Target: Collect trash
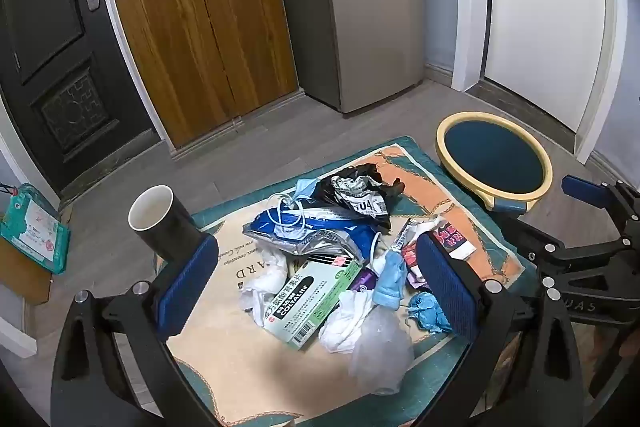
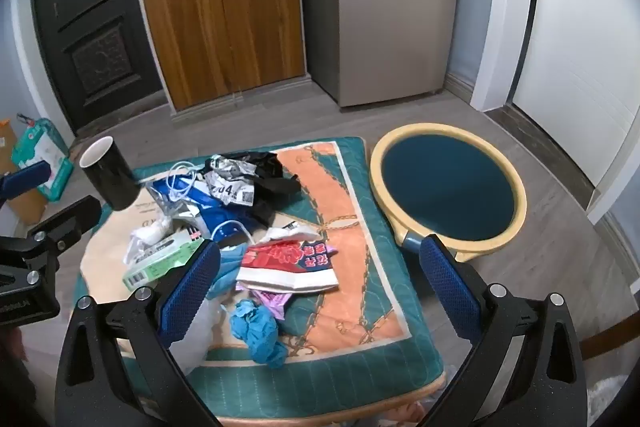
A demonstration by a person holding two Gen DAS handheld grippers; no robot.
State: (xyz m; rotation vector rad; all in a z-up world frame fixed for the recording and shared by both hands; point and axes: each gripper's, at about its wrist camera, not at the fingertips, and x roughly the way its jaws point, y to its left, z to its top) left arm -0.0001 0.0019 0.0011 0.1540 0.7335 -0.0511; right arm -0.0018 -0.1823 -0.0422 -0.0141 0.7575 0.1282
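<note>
A heap of trash lies on a patterned mat (image 1: 224, 359) (image 2: 360, 307): a green-white medicine box (image 1: 316, 301) (image 2: 160, 259), a blue foil bag (image 1: 304, 231), black plastic with a crumpled label (image 1: 360, 193) (image 2: 240, 179), a red-white packet (image 2: 288, 263), crumpled blue gloves (image 1: 430, 311) (image 2: 258, 327), white tissues (image 1: 344, 319) and a clear bag (image 1: 380, 351). My left gripper (image 1: 316, 283) is open above the heap. My right gripper (image 2: 320, 287) is open above the mat's right part, empty.
A black mug (image 1: 160, 223) (image 2: 108, 173) stands at the mat's left edge. A round stool with a blue seat (image 1: 494, 159) (image 2: 448, 187) stands to the right. A wooden cabinet (image 1: 200, 23), a fridge (image 1: 372, 7) and doors are behind. A box (image 1: 34, 227) lies at left.
</note>
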